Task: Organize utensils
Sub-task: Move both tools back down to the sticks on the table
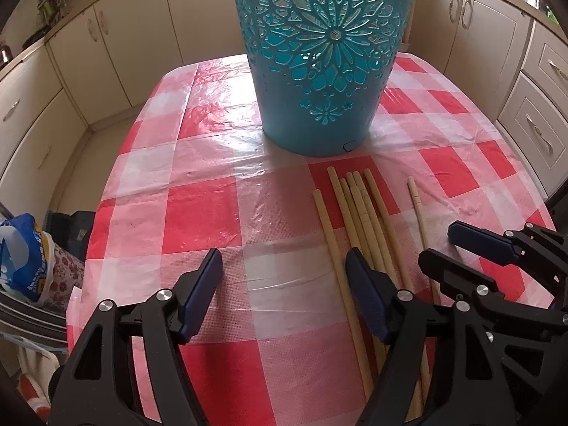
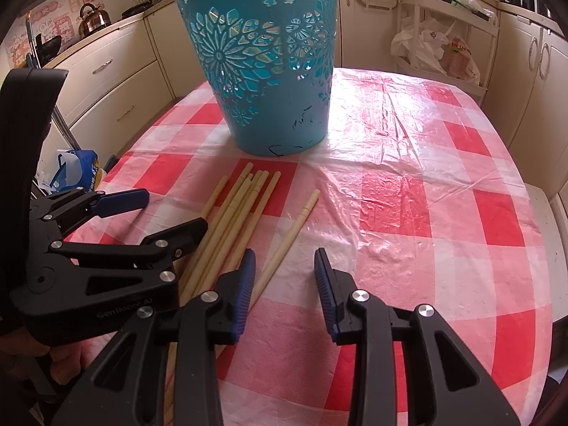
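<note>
Lying on red-and-white checked tabletop (image 1: pixel 198 213): bundle of wooden chopsticks (image 1: pixel 358 220), tips toward teal cut-out basket (image 1: pixel 319 53), which stands upright just beyond them. One single chopstick (image 2: pixel 289 238) apart from bundle, on its right. Left hand-held gripper (image 1: pixel 284 284) spread wide, nothing between fingers, right finger over bundle. Right hand-held gripper (image 2: pixel 284 284) spread too, empty, hovering over tabletop beside single chopstick. Both grippers side by side, near each other. Kitchen cabinets (image 1: pixel 117 46) behind; kettle (image 2: pixel 94 17) on far counter.
</note>
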Tool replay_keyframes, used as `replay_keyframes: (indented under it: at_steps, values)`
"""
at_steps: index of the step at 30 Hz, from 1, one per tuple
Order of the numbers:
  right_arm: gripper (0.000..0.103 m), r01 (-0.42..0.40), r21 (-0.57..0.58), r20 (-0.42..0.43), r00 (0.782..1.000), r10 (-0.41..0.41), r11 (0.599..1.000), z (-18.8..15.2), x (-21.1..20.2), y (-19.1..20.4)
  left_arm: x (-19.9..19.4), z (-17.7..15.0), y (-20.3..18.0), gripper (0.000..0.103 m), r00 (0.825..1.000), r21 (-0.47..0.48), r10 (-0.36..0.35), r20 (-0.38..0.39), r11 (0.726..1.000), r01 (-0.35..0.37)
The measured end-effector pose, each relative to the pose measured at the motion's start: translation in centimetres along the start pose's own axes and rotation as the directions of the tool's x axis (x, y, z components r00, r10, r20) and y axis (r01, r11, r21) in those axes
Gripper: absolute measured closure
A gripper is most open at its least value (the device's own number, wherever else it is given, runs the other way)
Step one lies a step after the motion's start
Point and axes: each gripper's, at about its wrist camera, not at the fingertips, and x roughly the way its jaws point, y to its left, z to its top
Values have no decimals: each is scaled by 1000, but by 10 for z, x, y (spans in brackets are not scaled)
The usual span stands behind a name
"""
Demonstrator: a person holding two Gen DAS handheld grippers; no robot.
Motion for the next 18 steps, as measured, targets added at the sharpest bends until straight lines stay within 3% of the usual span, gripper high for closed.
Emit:
replay_keyframes:
  at_steps: [3, 6, 9, 15, 17, 18]
  values:
    - [69, -2, -9, -2, 1000, 2, 1000, 1, 2, 1, -1, 1, -4, 52, 1000, 24, -6, 7, 1000, 6]
    - [76, 0, -49, -6, 1000, 0, 999, 2, 3, 3, -2, 2, -6, 66, 999, 53, -33, 10, 998, 32]
    - [85, -6, -51, -22, 1000, 5, 999, 4, 3, -5, -2, 2, -3, 72, 998, 65, -61, 7, 996, 61]
    - [86, -13, -41, -55, 998, 10, 999, 12, 7, -7, -1, 9, 1, 74, 996, 57, -83, -36, 995, 84]
    - [91, -23, -59, -61, 998, 20, 998, 12, 8, -3, -1, 10, 1, 95, 995, 60, -93, -35, 994, 95]
    - [92, -36, -71, -65, 997, 32, 997, 12, 8, 0, -1, 10, 2, 98, 993, 50, -111, -39, 992, 113]
